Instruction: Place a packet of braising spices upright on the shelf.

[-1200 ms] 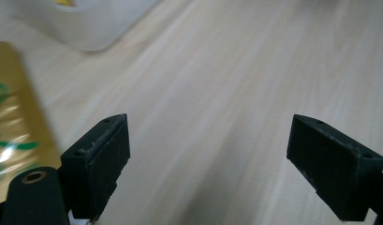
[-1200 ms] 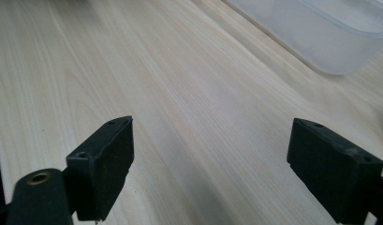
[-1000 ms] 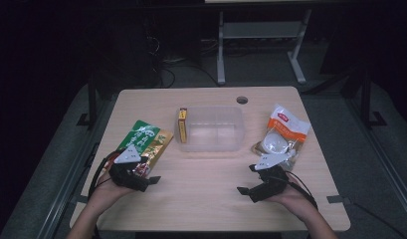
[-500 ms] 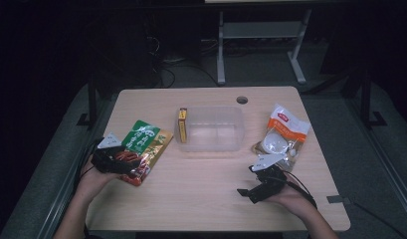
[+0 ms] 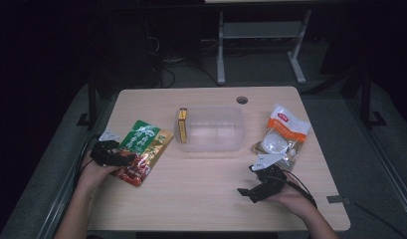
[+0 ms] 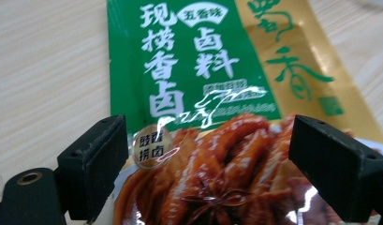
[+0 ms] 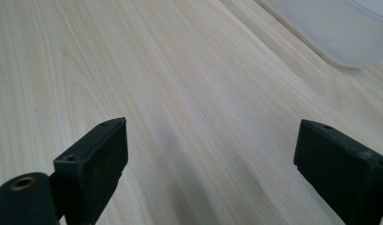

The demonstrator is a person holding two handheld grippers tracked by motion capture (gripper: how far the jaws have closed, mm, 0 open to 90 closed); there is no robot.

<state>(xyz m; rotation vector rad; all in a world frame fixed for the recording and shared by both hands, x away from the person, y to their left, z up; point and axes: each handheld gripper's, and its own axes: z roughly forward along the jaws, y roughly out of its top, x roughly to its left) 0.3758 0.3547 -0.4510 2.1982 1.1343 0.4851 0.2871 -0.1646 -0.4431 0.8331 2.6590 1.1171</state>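
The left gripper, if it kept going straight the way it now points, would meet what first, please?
Most likely the green and gold seasoning pouch: the left gripper points at it with open jaws flanking its printed face. Depth is hard to judge, so whether they already touch it is unclear.

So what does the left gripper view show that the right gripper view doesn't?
Left gripper view: the green and gold sauce packet, printed with braised meat, lying between the open left tongs. Right gripper view: a corner of the clear plastic container beyond the open right tongs. Both share the pale wooden table and two black jaws rising from below.
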